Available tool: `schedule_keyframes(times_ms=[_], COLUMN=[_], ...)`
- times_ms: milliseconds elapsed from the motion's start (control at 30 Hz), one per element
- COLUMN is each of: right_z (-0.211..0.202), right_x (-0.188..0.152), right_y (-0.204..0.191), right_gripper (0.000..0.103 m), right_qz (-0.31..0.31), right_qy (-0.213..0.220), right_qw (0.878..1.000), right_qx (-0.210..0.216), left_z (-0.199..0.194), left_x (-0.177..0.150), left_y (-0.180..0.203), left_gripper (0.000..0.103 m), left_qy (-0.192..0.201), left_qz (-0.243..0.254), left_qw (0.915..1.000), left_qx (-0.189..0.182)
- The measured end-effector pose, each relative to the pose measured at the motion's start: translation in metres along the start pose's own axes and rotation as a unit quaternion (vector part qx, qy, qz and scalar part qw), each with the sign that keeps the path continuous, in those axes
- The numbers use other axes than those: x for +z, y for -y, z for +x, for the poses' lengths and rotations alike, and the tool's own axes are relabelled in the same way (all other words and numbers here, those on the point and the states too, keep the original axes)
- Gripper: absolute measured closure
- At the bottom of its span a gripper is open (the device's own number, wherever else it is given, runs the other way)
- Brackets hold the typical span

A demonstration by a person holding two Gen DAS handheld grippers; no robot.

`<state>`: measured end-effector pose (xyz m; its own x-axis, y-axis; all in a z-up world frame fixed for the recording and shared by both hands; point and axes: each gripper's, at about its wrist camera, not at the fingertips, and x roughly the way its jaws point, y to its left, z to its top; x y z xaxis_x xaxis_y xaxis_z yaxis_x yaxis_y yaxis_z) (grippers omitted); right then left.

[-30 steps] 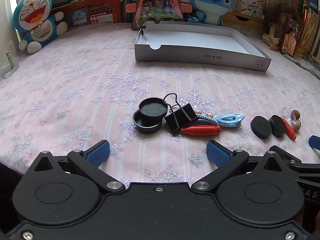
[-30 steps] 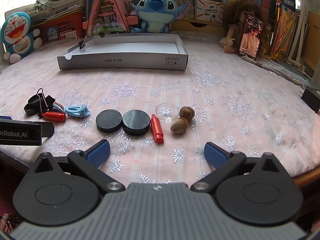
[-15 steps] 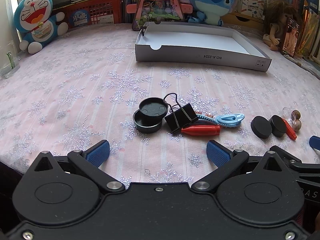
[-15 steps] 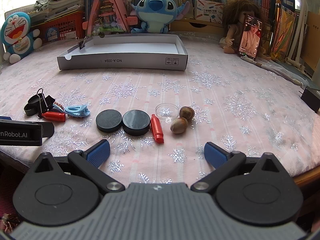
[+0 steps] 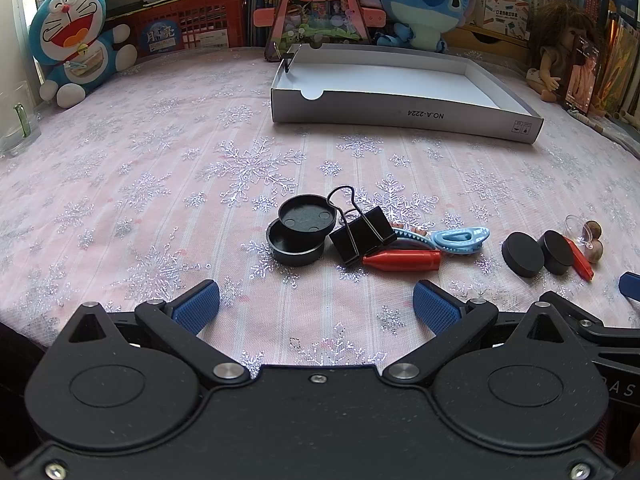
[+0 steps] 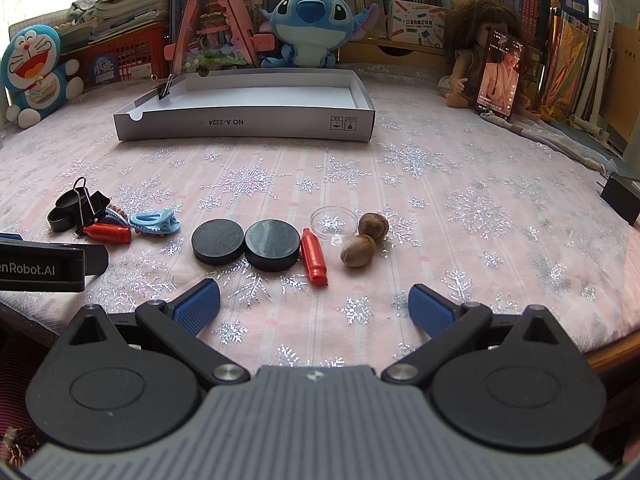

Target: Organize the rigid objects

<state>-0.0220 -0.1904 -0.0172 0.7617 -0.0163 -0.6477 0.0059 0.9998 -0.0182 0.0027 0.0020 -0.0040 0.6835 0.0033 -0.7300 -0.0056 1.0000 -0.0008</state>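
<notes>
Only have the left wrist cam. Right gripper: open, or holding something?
Observer: The right gripper is open and holds nothing.
Operator: What's past the red piece at my right edge? It's mush here.
Observer: A clear round dish, empty and lying flat, with two brown nuts close together beside it.
Operator: Anything further right?
Observer: A black box, far right of the nuts, near the edge of the pink cloth.
</notes>
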Motion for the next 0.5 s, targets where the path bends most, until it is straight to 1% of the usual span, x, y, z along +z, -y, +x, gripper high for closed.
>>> schedule_keyframes(times_ms=[367,500], right_z=[-0.0003,-0.0023], right_x=[-0.001,-0.0027], right_y=[-0.0008,-0.0005], right_gripper=[0.0,0.0], right_qz=[0.0,0.004], right_qy=[0.001,0.012], right_qw=[1.0,1.0], right_qx=[0.0,-0.005], left_z=[-0.0002,-0.0004], left_x=[0.0001,0.0002], left_y=[0.0004,-0.0025], left_gripper=[0.0,0.0], left_qy=[0.0,0.002], left_qz=[0.0,0.0], left_qw=[1.0,1.0], left_qx=[0.0,0.001])
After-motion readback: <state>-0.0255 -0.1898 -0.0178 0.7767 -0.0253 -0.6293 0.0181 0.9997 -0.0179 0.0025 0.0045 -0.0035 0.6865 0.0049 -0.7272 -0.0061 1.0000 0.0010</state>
